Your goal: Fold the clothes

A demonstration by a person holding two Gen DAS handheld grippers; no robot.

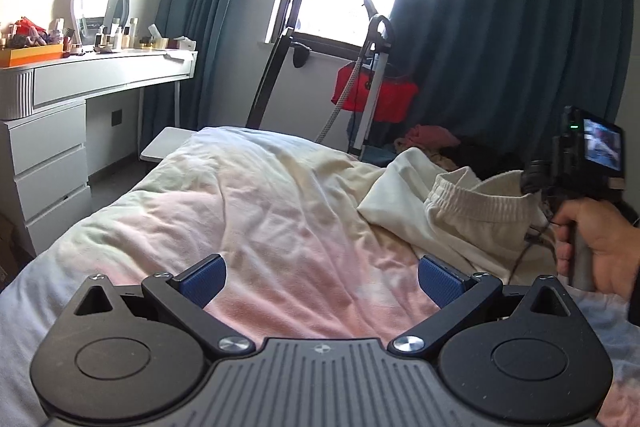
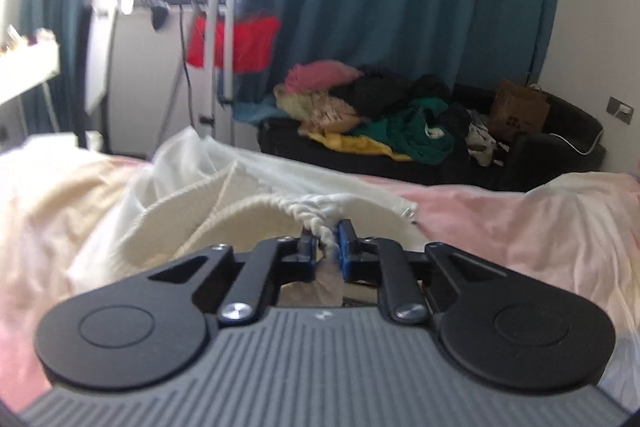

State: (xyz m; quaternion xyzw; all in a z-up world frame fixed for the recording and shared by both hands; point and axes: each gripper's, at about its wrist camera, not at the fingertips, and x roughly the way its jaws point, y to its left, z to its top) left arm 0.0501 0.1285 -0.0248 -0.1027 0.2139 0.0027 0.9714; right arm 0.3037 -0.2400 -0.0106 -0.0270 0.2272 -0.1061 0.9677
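Across the pink duvet (image 1: 280, 211) the cream trousers (image 1: 460, 211) lie to your right, waistband (image 2: 320, 223) pinched in your right gripper (image 2: 326, 241); your left gripper (image 1: 320, 279), gaping and empty, sits well apart.

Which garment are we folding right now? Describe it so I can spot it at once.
Start at the bed with its pink and cream duvet. On its window side lies a cream garment with a ribbed elastic waistband, which the right gripper pinches by its edge. Unlike the colourful clothes pile on the dark couch, it is plain cream and on the bed.
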